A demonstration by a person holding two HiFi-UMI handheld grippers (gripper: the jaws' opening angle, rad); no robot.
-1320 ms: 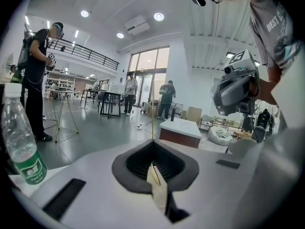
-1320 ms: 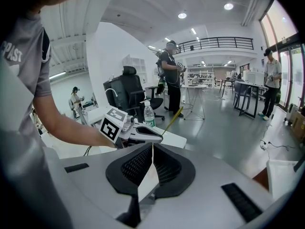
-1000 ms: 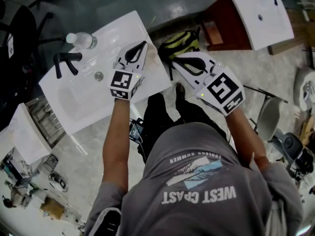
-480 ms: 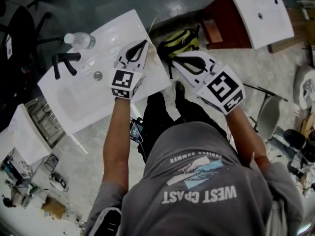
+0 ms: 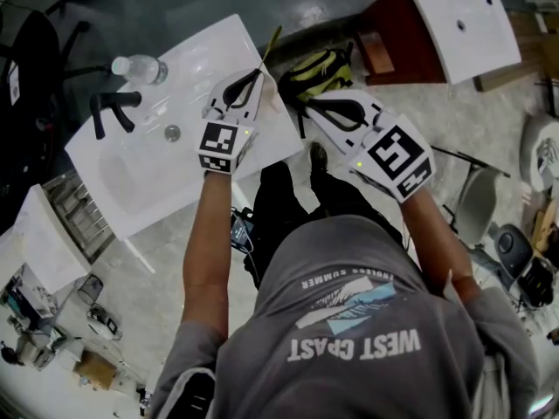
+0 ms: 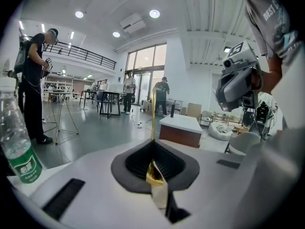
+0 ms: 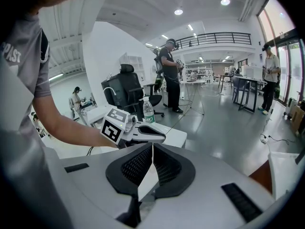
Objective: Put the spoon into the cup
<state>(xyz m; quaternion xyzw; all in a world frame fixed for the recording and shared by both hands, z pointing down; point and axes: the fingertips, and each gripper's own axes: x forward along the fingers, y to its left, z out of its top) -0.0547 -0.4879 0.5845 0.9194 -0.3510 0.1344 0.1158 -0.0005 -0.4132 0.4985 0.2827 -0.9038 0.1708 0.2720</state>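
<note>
Your left gripper (image 5: 251, 80) has its jaws pinching the gold spoon (image 6: 153, 116), upper centre-left in the head view, with the thin handle poking past the tips over the edge of the white sink (image 5: 122, 177). Your right gripper (image 5: 311, 106) is pressed together on nothing. The spoon looks light, stiff and slick, so it may pivot. Grip the handle firmly. I cannot make out the cup.

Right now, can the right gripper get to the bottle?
Probably not directly. The right gripper, shut and empty, hangs off to one side of the sink, and the left gripper, shut on the spoon, sits between it and the bottle. It would need to go round.
</note>
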